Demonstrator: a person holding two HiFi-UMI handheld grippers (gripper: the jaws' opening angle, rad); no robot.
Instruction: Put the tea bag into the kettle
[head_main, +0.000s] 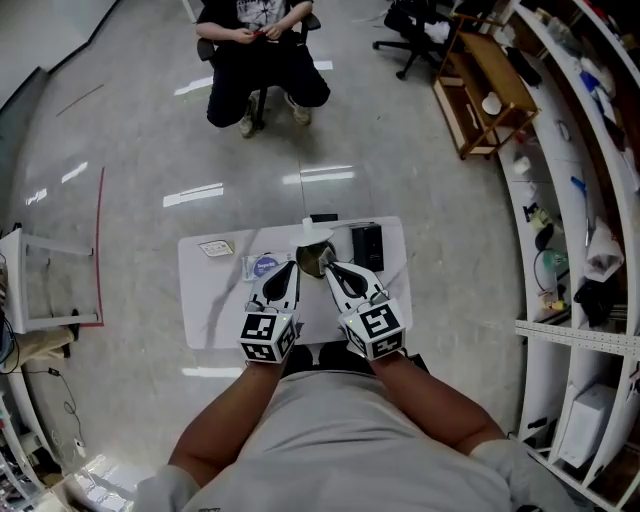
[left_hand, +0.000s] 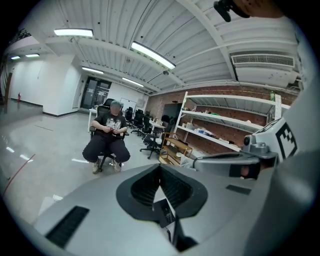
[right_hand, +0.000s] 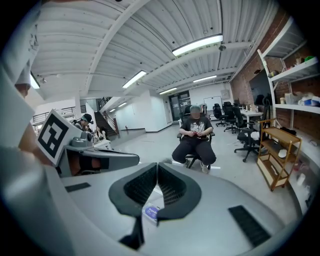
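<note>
The small worktop (head_main: 215, 315) stands alone on open floor, so I judge a hard nudge from either hand could shift it or sweep something off its edge. The kettle (head_main: 313, 260), a dark round body at the far middle, is the main container. I cannot tell whether its mouth is open or what it holds, and a shut lid would block the drop. A black box (head_main: 367, 246) sits just right of it, its contents hidden. The left tongs (head_main: 291, 265) are pressed together with nothing in them. The right tongs (head_main: 329, 267) are also pressed together and empty, with their tips near the kettle. Coming down closed like this, either pair would likely only push things along or bump the kettle. The tea bag (head_main: 263, 266) seems to be the flat sachet with a blue round mark, lying on the worktop just left of the kettle, outside it and unheld. Being thin and flat, it could slide away instead of being pinched.
</note>
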